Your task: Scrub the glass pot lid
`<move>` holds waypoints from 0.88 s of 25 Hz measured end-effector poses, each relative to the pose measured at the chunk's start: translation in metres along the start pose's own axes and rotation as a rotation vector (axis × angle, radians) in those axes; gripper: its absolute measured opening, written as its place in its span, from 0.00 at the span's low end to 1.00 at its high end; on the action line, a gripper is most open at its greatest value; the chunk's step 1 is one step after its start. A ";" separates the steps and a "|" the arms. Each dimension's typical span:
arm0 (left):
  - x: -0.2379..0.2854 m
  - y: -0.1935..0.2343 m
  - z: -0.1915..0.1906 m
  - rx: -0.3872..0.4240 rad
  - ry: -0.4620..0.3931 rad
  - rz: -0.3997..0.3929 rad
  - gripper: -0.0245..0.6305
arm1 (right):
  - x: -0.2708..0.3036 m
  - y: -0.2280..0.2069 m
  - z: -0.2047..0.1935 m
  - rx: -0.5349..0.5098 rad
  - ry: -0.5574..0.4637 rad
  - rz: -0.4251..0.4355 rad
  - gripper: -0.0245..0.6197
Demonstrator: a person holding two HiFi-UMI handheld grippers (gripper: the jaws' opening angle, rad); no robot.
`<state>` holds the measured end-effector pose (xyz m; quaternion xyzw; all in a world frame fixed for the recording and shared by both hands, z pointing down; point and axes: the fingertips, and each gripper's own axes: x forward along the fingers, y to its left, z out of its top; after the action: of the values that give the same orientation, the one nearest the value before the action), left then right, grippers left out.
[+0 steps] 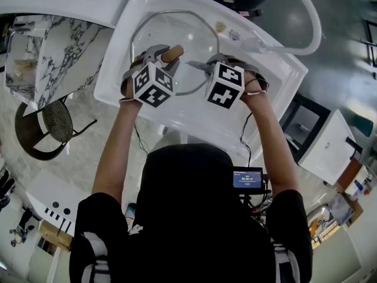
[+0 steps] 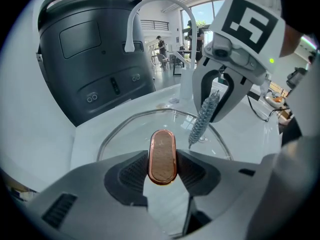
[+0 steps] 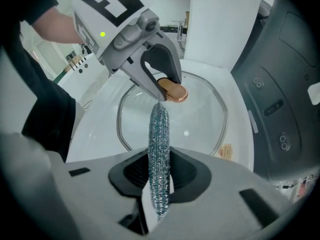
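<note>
Scrubbing step. My left gripper [image 2: 162,173] is clamped on the wooden knob [image 2: 162,156] of the glass pot lid [image 1: 177,31], which lies in the white sink [image 1: 121,75]. My right gripper [image 3: 159,179] pinches a steel scourer [image 3: 160,134], tip near the glass right of the knob. Next: press down and rub. Only the head view shows the lid's whole rim; only the gripper views show both grips.
</note>
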<state>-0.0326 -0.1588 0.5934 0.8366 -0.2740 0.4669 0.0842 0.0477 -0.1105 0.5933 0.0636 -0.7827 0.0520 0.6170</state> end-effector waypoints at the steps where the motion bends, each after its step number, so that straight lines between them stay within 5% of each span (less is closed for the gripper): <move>1: 0.000 0.000 0.000 0.000 0.000 0.000 0.30 | 0.000 -0.003 0.000 0.002 -0.001 -0.004 0.15; 22: 0.002 0.000 -0.001 -0.015 -0.004 0.002 0.30 | 0.000 -0.058 0.007 -0.027 -0.011 -0.152 0.14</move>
<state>-0.0326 -0.1594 0.5954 0.8366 -0.2783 0.4633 0.0895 0.0504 -0.1692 0.5914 0.1149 -0.7795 -0.0058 0.6158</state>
